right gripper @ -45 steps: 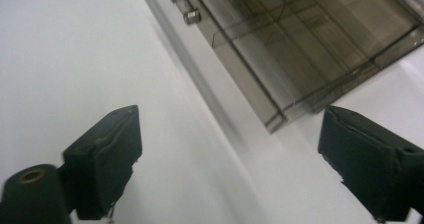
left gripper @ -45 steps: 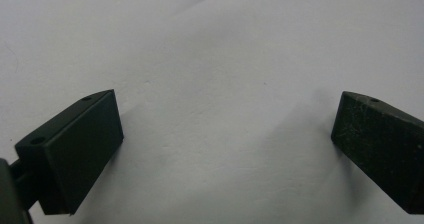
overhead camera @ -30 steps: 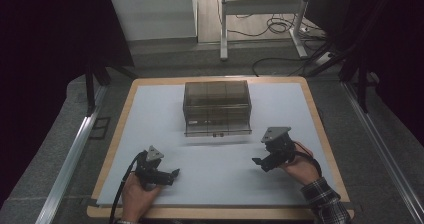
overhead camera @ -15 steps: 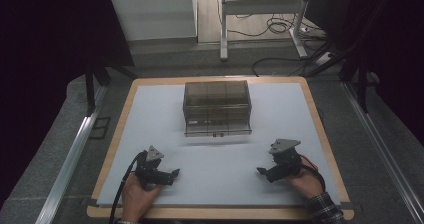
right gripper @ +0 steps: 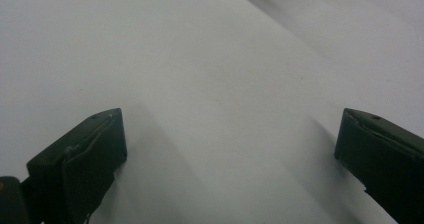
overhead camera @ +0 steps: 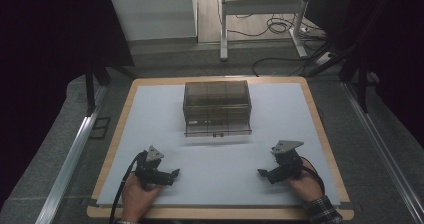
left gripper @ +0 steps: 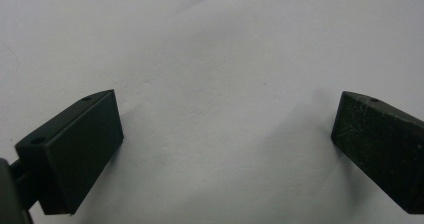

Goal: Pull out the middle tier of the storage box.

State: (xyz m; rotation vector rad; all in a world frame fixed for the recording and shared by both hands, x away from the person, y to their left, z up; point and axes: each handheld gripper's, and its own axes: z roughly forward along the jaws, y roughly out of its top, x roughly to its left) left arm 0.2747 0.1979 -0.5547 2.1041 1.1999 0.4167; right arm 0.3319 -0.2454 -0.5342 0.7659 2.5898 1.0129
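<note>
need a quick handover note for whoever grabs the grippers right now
Left gripper: open, empty, low over the white mat at the near left.
Right gripper: open, empty, low over the mat at the near right.
Both point inward, toward each other.
Box: smoky clear plastic, lid on, at the far middle of the mat, apart from both grippers.
Done: nothing to see on the box; it sits shut and untouched.
Left: probably bring both grippers forward to the box and work on it from there.
</note>
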